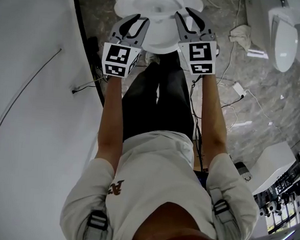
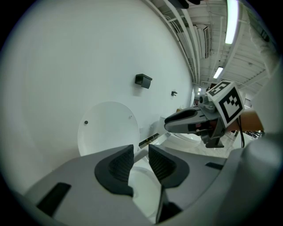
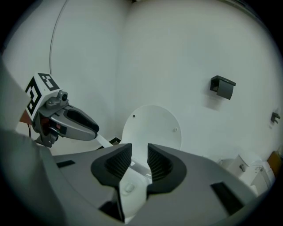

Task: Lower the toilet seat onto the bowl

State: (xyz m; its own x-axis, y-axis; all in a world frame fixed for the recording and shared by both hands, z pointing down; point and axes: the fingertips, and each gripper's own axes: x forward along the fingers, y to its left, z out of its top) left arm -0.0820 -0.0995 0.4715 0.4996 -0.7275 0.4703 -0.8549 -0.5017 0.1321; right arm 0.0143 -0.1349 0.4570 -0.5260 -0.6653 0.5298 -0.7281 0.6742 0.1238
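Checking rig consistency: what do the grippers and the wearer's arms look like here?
The left gripper and right gripper are grey, with black ribbed pads; each carries a cube of black-and-white square markers. The person wears a pale short-sleeved shirt, dark trousers and buckled shoulder straps.

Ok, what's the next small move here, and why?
Probably ease the left gripper and right gripper forward toward the round white toilet seat: it stands upright against the wall, and both grippers are open, empty and short of it.

A bathroom mock-up in a hall: toilet (image 1: 160,38), second toilet (image 1: 286,39), marble-look floor (image 1: 250,144) (loose cables (image 1: 228,100)).
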